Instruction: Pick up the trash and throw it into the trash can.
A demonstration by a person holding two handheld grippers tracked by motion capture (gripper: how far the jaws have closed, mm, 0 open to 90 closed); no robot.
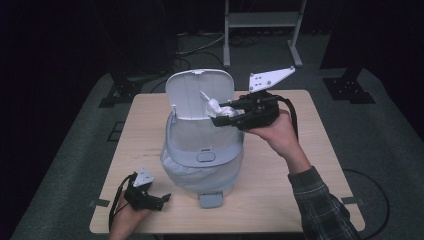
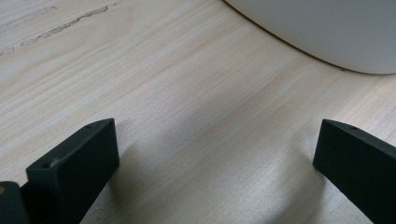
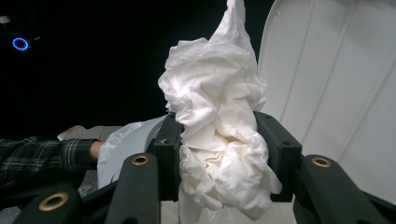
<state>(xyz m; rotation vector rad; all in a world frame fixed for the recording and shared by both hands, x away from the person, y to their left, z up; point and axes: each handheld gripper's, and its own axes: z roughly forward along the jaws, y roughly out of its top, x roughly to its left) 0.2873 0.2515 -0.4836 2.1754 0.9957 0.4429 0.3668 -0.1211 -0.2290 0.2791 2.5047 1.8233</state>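
Between right tool's jaws, crumpled tissue

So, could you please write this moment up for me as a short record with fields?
Setting: wooden table
Bin: white pedal bin, lid raised, liner bag over its rim
Right gripper: shut on crumpled tissue, held above the bin's opening
Left gripper: jaws open, nothing between them, low over the table beside the bin
Stage: tissue not yet dropped in
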